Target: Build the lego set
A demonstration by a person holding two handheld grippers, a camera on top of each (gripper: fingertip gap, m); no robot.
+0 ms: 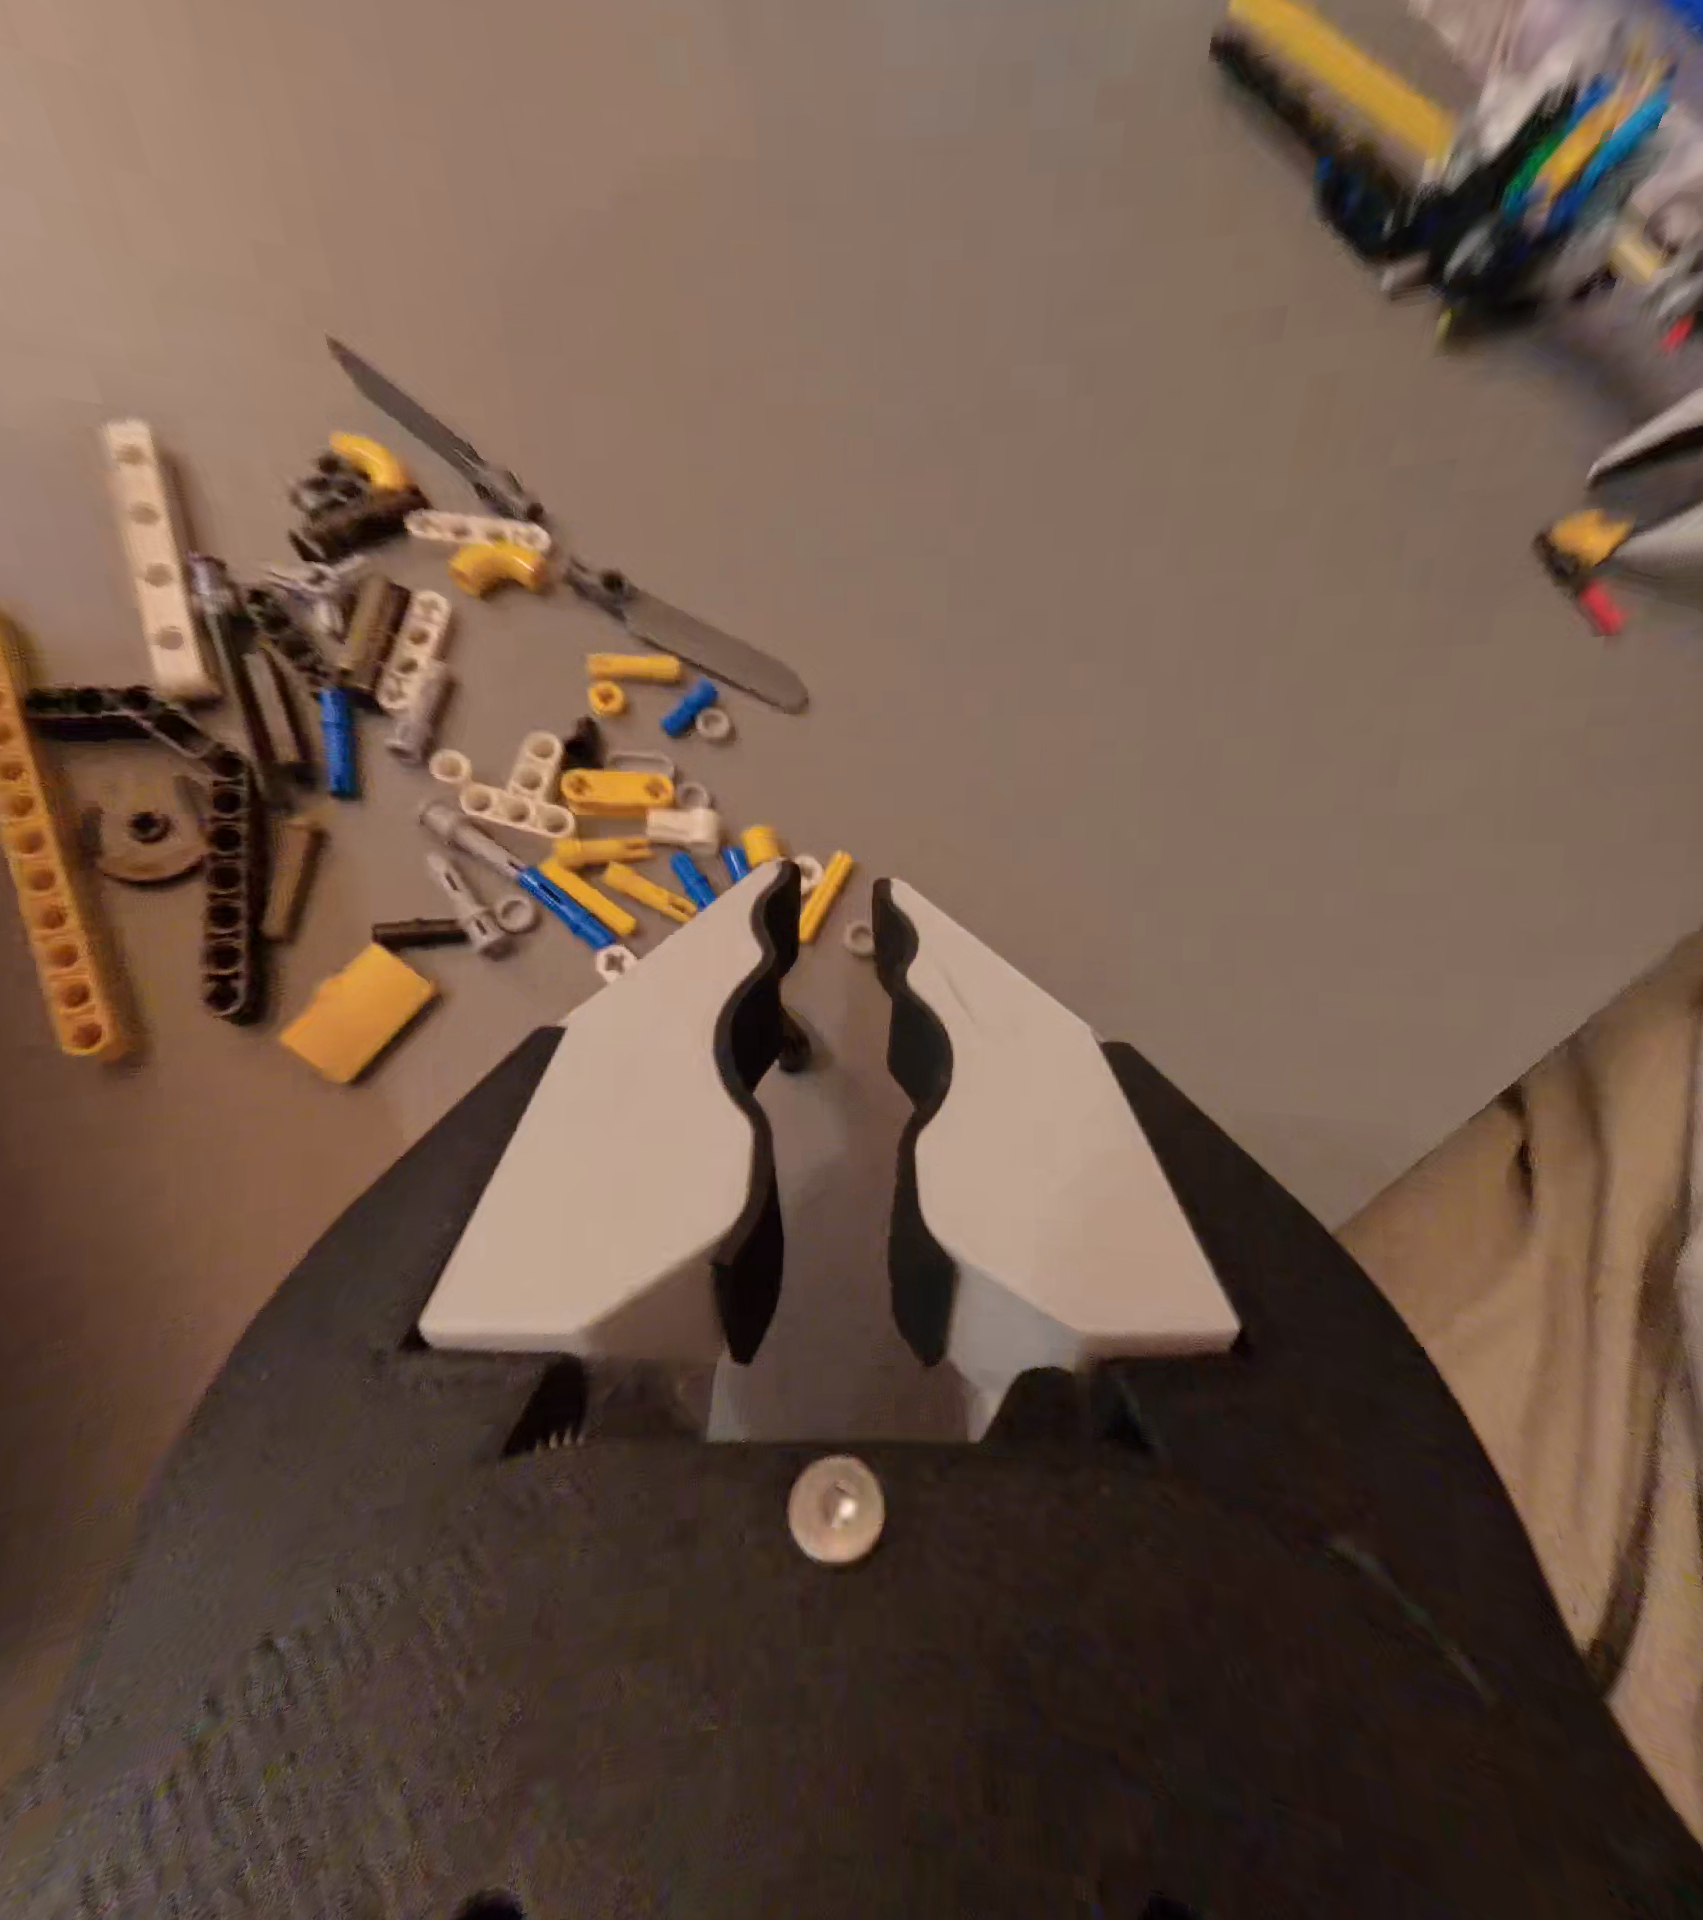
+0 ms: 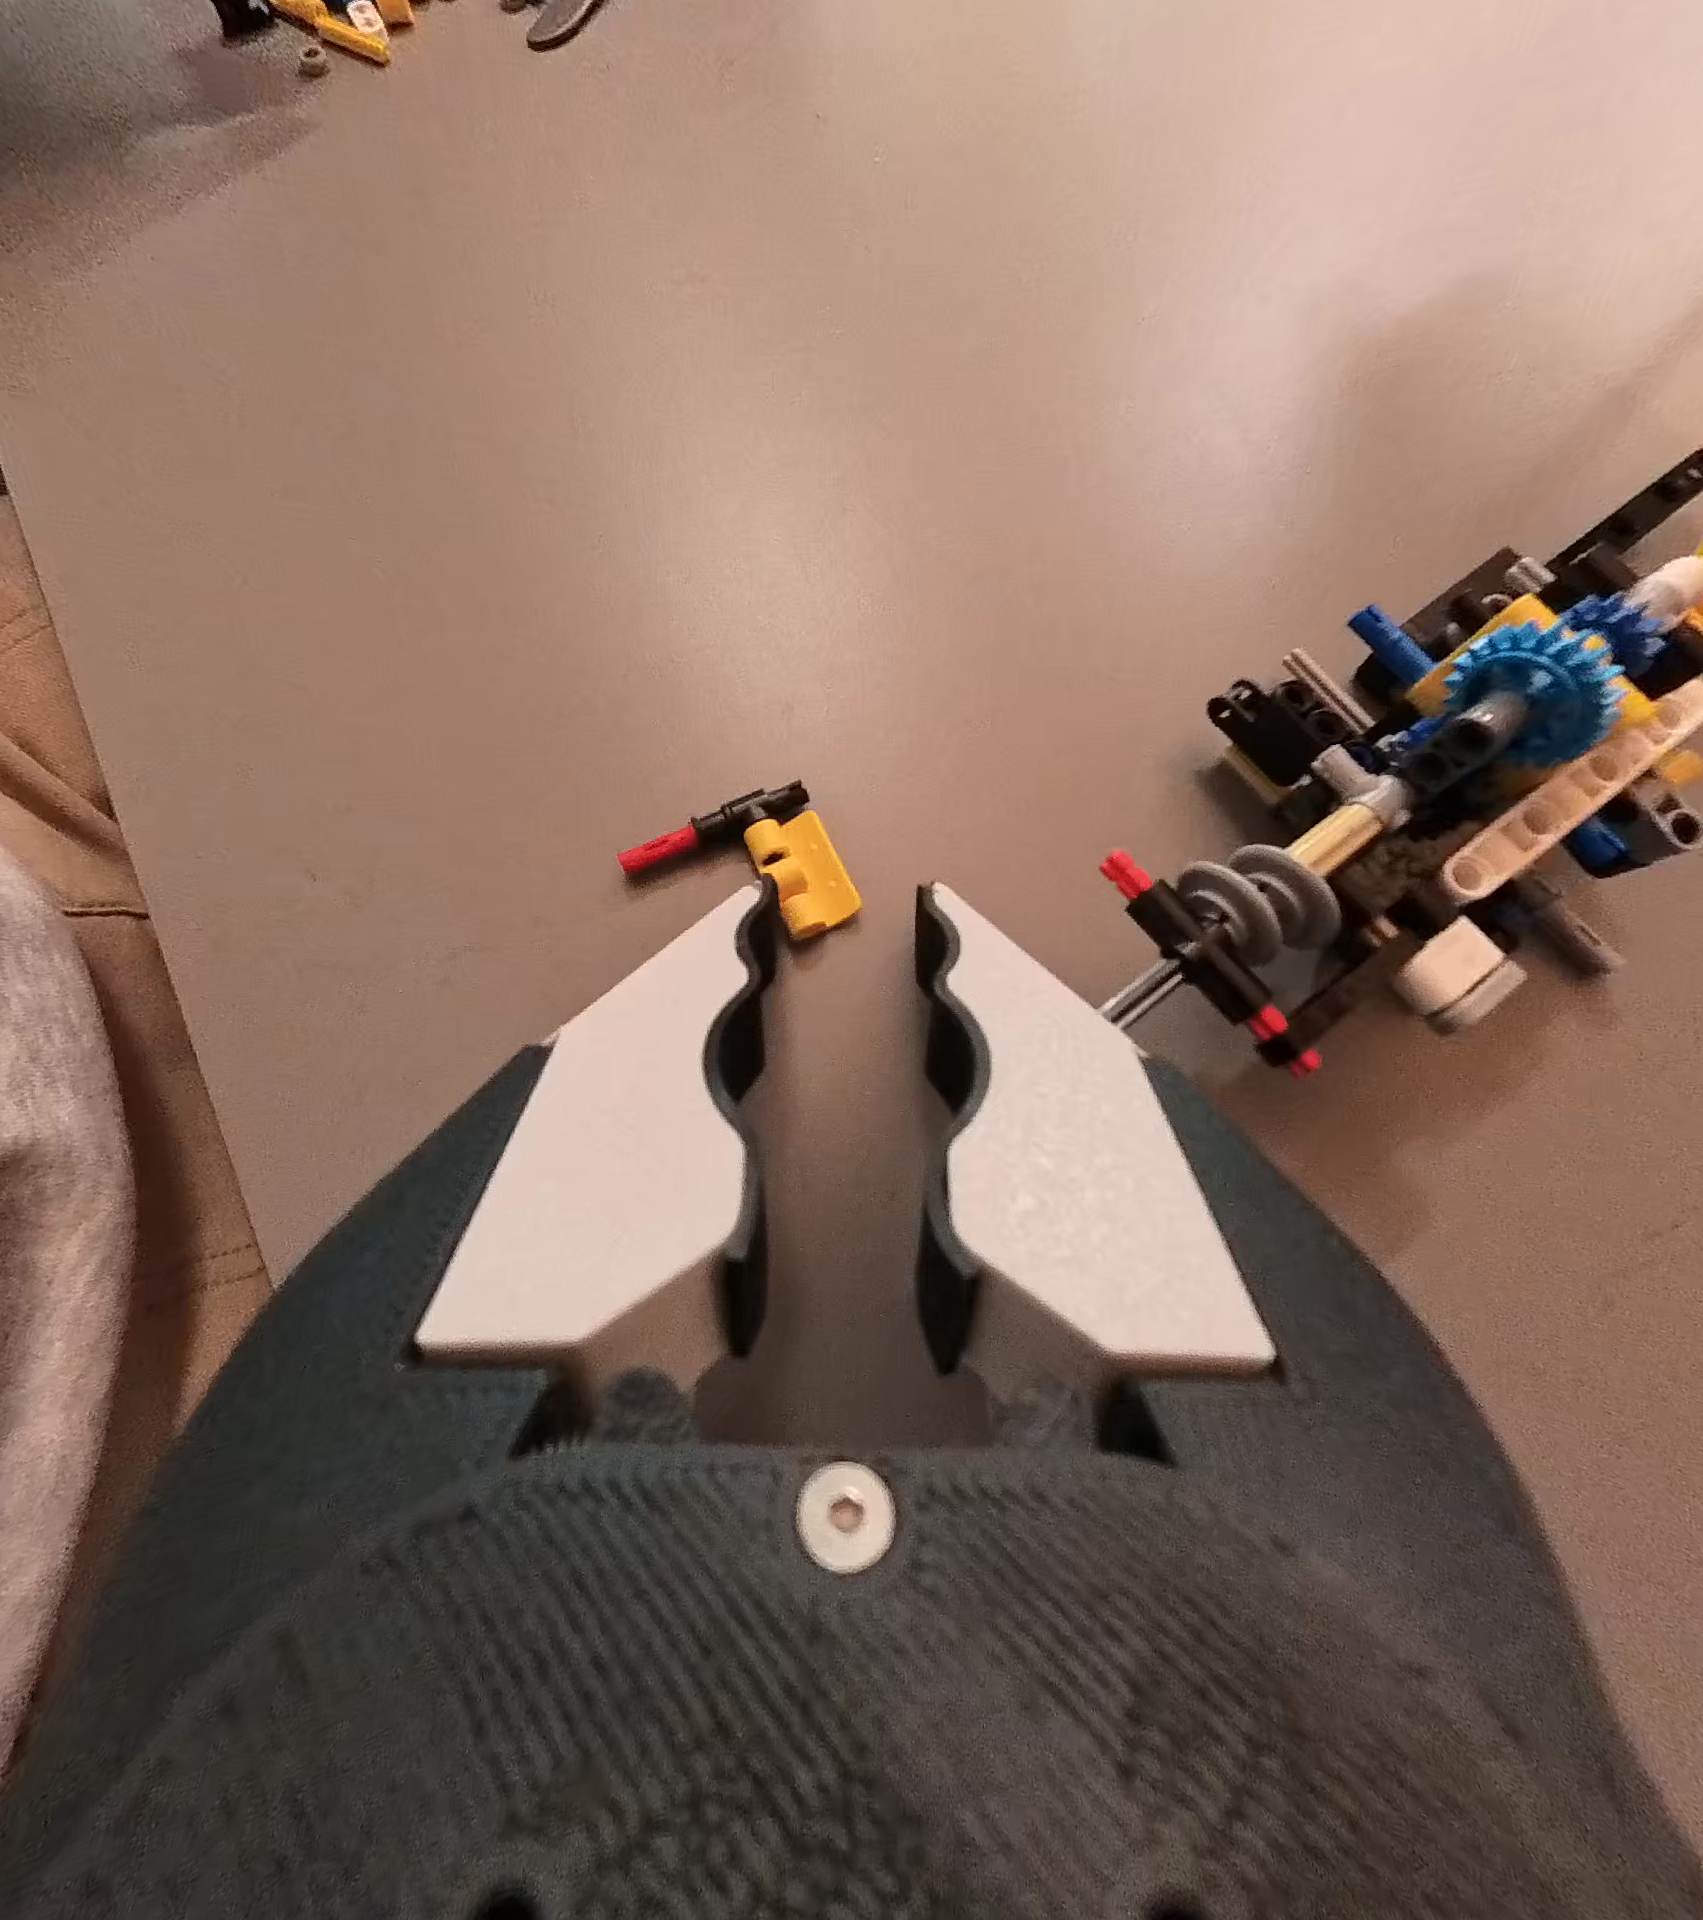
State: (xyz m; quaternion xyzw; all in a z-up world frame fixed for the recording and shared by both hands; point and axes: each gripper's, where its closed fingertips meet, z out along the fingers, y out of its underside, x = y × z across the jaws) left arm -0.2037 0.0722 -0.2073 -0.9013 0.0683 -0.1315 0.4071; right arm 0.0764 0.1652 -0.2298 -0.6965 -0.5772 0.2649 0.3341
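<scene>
left claw (image 1: 831, 888): jaws parted, empty | right claw (image 2: 839, 899): jaws parted, empty

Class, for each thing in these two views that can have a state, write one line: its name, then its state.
Left tool: open, empty, over the loose parts.
Right tool: open, empty, tips just short of the small piece.
Small yellow, black and red plastic sub-assembly: joined, lying flat, ungripped.
Partly built model with blue gears: unfinished, resting on the table.
Scattered pile of yellow, blue, black and white loose parts: unassembled, spread out.
Long dark grey rotor blade: lying flat, unattached.

Left tongs (image 1: 831, 883) parted, empty, over scattered lego pieces (image 1: 556, 831)
</scene>
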